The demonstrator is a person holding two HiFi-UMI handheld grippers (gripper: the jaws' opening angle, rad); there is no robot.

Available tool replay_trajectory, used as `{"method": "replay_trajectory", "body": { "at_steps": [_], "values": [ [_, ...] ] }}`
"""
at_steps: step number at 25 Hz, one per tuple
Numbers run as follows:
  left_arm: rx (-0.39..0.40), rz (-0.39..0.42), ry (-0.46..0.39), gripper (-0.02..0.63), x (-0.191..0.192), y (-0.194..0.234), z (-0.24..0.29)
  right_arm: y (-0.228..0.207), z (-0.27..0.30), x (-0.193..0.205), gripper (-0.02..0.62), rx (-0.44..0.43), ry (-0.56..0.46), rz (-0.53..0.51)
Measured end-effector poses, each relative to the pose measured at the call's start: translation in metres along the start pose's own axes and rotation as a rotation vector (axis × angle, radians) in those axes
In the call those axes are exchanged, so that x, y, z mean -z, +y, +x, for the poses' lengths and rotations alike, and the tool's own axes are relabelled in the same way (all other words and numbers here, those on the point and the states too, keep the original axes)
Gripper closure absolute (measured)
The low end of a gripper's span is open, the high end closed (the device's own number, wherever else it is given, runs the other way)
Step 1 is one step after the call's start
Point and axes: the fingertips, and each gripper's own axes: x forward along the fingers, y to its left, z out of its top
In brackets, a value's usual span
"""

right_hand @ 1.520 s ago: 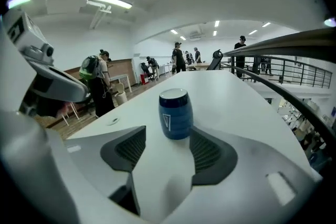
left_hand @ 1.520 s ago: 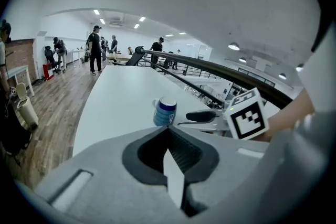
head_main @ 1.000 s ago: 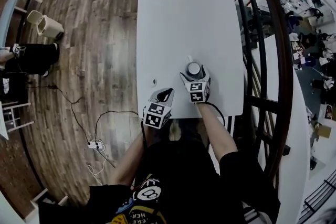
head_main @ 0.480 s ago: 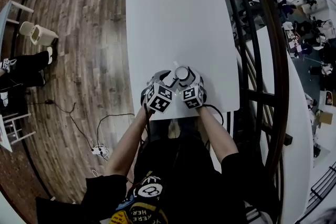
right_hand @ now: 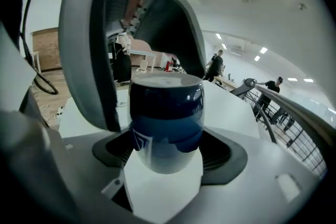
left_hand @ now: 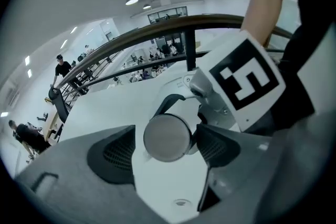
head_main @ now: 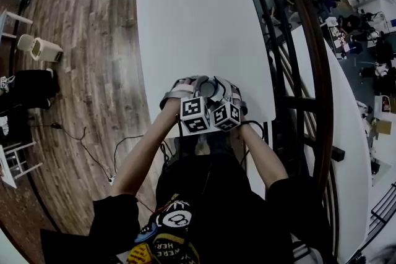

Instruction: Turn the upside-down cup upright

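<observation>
Right gripper (right_hand: 168, 153) clamped on the cup (right_hand: 167, 113), pads against its dark blue sides; left gripper (left_hand: 166, 149) jaws opening around the cup's flat round end, not gripping it; head view hides the cup behind both grippers, at the near edge of the table (head_main: 198, 9)
</observation>
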Motion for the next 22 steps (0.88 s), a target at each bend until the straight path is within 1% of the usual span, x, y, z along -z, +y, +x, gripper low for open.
{"method": "replay_trajectory", "body": {
  "at_steps": [1, 2, 4, 5, 7, 9, 11, 13, 15, 16, 17, 18, 19, 20, 21, 22],
  "values": [
    [0.000, 0.010, 0.017, 0.239, -0.002, 0.000, 0.002, 0.000, -0.005, -0.007, 0.210, 0.001, -0.002, -0.040],
    [0.000, -0.007, 0.030, 0.238, -0.005, 0.000, 0.002, -0.002, -0.010, -0.014, 0.210, 0.006, 0.000, -0.071],
    [0.003, -0.081, 0.042, 0.252, -0.009, -0.001, 0.002, -0.007, -0.020, -0.020, 0.210, 0.018, 0.017, -0.100],
    [0.014, -0.117, 0.040, 0.265, -0.013, -0.004, 0.001, -0.007, -0.023, -0.013, 0.212, 0.017, 0.036, -0.113],
    [0.057, -0.161, 0.024, 0.267, -0.023, -0.009, -0.003, -0.002, -0.026, 0.007, 0.210, 0.003, 0.077, -0.144],
    [0.095, -0.185, -0.007, 0.267, -0.029, -0.014, -0.005, 0.000, -0.033, 0.013, 0.210, -0.017, 0.087, -0.166],
    [0.141, -0.240, -0.047, 0.268, -0.028, -0.018, -0.006, 0.006, -0.043, 0.012, 0.210, -0.075, 0.073, -0.192],
    [0.213, -0.350, -0.095, 0.268, -0.026, -0.023, -0.007, 0.016, -0.053, 0.013, 0.209, -0.171, 0.034, -0.191],
    [0.291, -0.528, -0.163, 0.268, -0.024, -0.023, -0.011, 0.022, -0.065, 0.013, 0.209, -0.251, -0.025, -0.152],
    [0.327, -0.630, -0.207, 0.268, -0.023, -0.021, -0.014, 0.021, -0.071, 0.012, 0.211, -0.275, -0.055, -0.114],
    [0.359, -0.728, -0.257, 0.269, -0.021, -0.019, -0.019, 0.018, -0.078, 0.010, 0.222, -0.293, -0.085, -0.054],
    [0.385, -0.815, -0.310, 0.270, -0.020, -0.015, -0.025, 0.013, -0.084, 0.008, 0.222, -0.313, -0.117, 0.033],
    [0.403, -0.891, -0.364, 0.270, -0.018, -0.011, -0.031, 0.008, -0.089, 0.006, 0.223, -0.337, -0.153, 0.149],
    [0.415, -0.958, -0.417, 0.270, -0.015, -0.006, -0.038, 0.003, -0.095, 0.003, 0.224, -0.369, -0.191, 0.288],
    [0.422, -1.018, -0.468, 0.270, -0.012, -0.002, -0.044, -0.003, -0.101, 0.000, 0.227, -0.411, -0.232, 0.444],
    [0.426, -1.071, -0.517, 0.270, -0.008, 0.001, -0.050, -0.008, -0.107, -0.004, 0.249, -0.468, -0.282, 0.605]
  ]
}}
